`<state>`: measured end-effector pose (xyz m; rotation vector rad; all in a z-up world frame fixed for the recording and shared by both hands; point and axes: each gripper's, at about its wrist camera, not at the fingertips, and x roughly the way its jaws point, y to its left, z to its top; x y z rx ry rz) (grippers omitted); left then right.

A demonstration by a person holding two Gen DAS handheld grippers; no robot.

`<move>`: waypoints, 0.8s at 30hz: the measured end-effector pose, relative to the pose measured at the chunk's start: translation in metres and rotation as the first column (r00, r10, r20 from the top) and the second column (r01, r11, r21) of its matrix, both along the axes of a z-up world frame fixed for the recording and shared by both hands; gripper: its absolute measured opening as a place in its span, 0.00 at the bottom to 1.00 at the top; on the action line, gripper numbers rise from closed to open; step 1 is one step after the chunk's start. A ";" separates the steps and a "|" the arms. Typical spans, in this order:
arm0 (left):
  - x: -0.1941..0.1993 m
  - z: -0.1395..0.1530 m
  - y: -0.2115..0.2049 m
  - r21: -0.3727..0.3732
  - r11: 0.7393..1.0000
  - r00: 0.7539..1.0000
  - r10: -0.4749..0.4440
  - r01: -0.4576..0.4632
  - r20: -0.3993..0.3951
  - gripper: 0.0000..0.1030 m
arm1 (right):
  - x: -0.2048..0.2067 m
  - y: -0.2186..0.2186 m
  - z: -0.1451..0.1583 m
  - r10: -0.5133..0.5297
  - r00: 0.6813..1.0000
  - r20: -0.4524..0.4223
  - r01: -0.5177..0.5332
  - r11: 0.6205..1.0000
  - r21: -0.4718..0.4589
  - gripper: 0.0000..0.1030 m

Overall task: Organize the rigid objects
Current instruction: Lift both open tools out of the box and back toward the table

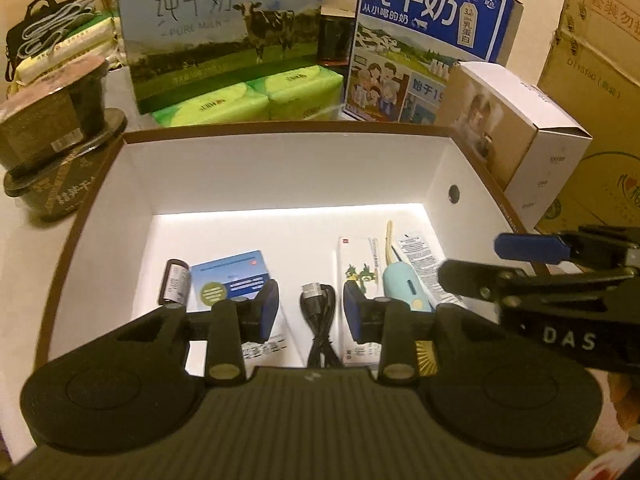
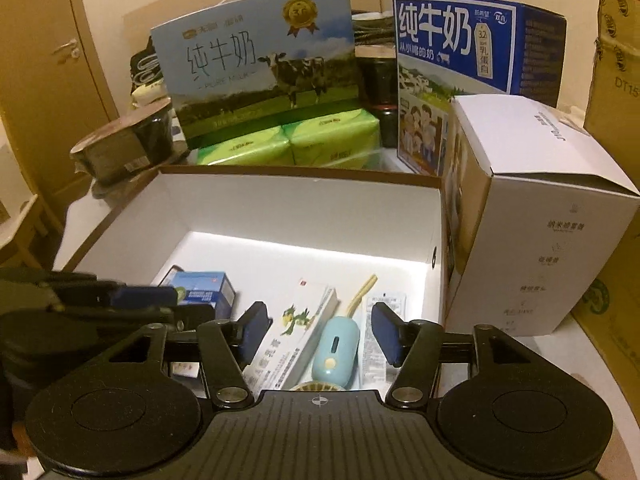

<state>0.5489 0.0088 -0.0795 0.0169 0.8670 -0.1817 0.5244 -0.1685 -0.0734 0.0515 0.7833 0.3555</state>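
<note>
An open white box with a brown rim holds the objects. In the left wrist view they are a small dark cylinder, a blue carton, a coiled black cable, a white ointment box with a green dragon, a teal pill-shaped gadget and a printed sachet. My left gripper hangs open over the cable, pads clear of it. My right gripper stands open above the ointment box and teal gadget, gripping nothing.
Two milk cartons and green tissue packs stand behind the box. A white carton crowds its right wall. Dark noodle bowls sit to the left, and brown cardboard boxes to the far right.
</note>
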 end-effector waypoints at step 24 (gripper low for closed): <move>-0.095 0.053 0.021 0.004 1.000 0.996 0.024 -0.025 0.090 0.37 | -0.082 -0.009 0.042 0.006 0.999 0.041 -0.010 0.995 0.104 0.59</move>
